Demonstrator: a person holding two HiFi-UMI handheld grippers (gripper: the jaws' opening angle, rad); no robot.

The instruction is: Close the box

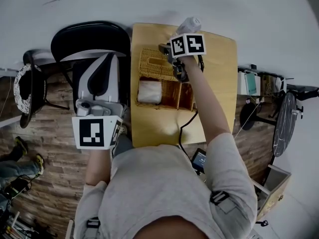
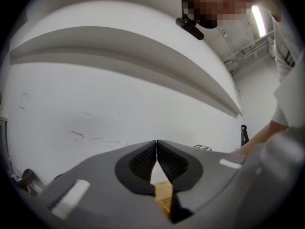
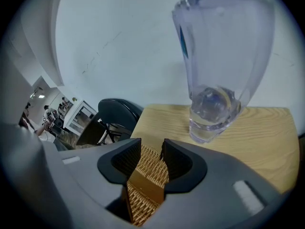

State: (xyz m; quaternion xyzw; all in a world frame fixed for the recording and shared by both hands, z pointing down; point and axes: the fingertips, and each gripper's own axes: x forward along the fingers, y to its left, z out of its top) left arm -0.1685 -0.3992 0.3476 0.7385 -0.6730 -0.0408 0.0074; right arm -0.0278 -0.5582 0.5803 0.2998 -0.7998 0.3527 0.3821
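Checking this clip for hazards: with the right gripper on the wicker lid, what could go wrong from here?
The clear bottle stands close behind the right gripper, so swinging the lid could knock it over. The left gripper is shut and held away from the box, so the box may slide.

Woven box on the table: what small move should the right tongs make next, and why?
Probably swing the woven wicker lid forward and down over the open woven box. The right tongs seem clamped on the lid's wooden rim, the lid lies tipped back behind the box, and the compartments are uncovered. The left tongs are shut, empty and off to the side.
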